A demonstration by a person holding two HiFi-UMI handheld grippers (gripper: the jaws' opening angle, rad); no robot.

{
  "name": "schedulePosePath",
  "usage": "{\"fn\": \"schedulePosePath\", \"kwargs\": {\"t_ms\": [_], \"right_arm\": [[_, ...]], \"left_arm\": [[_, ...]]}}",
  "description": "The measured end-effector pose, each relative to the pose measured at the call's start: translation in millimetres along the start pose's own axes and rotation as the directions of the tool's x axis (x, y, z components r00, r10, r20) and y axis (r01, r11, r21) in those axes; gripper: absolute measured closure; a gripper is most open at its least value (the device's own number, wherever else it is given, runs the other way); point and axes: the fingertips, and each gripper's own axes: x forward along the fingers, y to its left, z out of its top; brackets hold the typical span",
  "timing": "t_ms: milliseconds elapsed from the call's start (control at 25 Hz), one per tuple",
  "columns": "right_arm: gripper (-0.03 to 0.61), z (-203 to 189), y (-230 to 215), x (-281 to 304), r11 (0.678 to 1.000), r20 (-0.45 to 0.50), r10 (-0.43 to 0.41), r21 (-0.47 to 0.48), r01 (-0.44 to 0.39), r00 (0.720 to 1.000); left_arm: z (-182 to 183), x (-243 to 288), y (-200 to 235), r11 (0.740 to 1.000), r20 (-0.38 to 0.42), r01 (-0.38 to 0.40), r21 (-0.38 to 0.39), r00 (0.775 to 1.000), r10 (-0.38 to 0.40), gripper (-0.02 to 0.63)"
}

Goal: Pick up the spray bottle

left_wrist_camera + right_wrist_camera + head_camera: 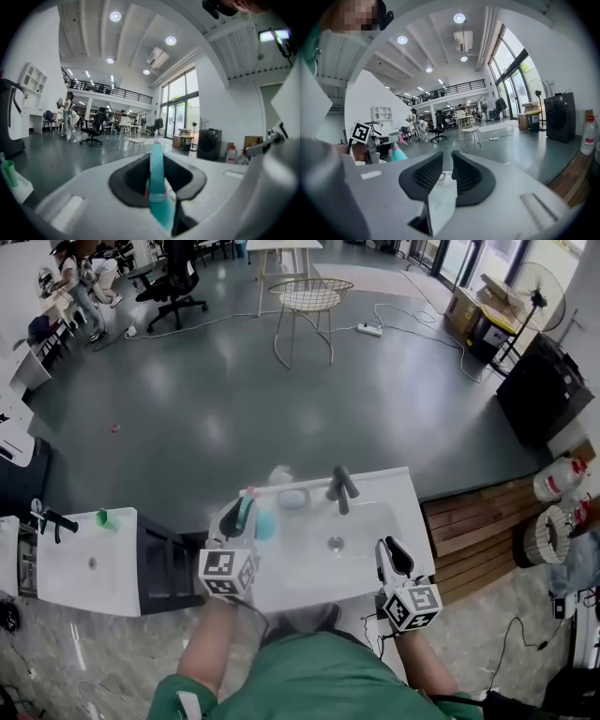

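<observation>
The spray bottle [265, 521] is teal with a pink band. My left gripper [242, 514] is shut on it above the left end of the white sink counter [398, 493]. In the left gripper view the bottle's slim teal part [157, 187] stands upright between the dark pads, at the left gripper [157, 161]. The right gripper view shows the bottle [397, 152] off to the left. My right gripper [394, 554] hovers over the counter's front right corner. Its jaws [446, 165] are nearly together on a white folded piece [440, 206]; I cannot tell whether it is cloth or paper.
A grey faucet [342, 488] and a pale blue item [292, 498] sit at the back of the sink. A second white counter [89, 563] to the left carries a green cup [105, 518]. A wooden platform [478, 521] lies to the right, and a wire chair [309, 301] stands across the floor.
</observation>
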Motion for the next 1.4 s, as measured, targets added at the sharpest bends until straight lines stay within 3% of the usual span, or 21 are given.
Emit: {"fn": "schedulePosePath", "kwargs": {"t_ms": [800,1400], "right_arm": [[0.508,52,4,-12,0.998,0.125,0.052,-0.027,-0.049,0.991],[0.518,74,-18,-23,1.000,0.173,0.004,-0.026,0.001,0.985]], "left_arm": [[63,-29,-55,0.996,0.058,0.084,0.007,0.995,-0.084,0.534],[103,-15,-97,0.981,0.117,0.187,0.048,0.974,-0.192,0.534]]}}
